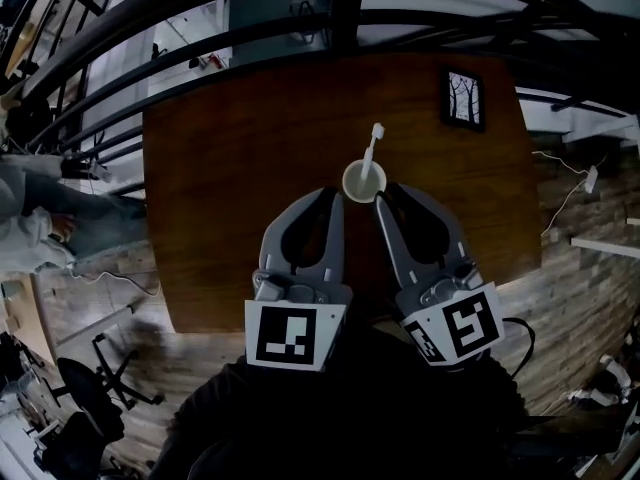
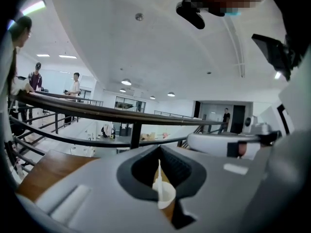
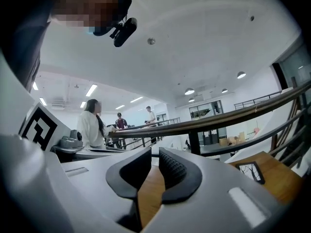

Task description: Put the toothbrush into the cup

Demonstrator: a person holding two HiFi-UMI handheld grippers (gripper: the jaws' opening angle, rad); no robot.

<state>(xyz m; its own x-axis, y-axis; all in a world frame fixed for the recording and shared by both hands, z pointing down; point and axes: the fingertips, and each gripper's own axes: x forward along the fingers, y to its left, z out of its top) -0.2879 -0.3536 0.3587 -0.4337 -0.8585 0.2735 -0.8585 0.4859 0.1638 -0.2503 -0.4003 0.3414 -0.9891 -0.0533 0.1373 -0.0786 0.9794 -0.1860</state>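
Note:
A white cup (image 1: 364, 181) stands on the brown wooden table (image 1: 230, 188), and a white toothbrush (image 1: 373, 146) stands in it, leaning to the far right. Both grippers hover just on my side of the cup, above the table. The left gripper (image 1: 338, 196) is shut and empty; in the left gripper view the cup (image 2: 166, 194) and the toothbrush (image 2: 158, 174) show through the hollow behind its closed tips (image 2: 159, 149). The right gripper (image 1: 383, 200) is beside the cup's right rim. A narrow gap shows between its tips (image 3: 154, 154), with only table wood behind.
A small black-framed picture (image 1: 463, 98) lies at the table's far right corner, also in the right gripper view (image 3: 252, 171). Dark metal railings (image 1: 250, 28) run past the table's far edge. People stand by the rail (image 3: 92, 125). An office chair (image 1: 85, 388) stands lower left.

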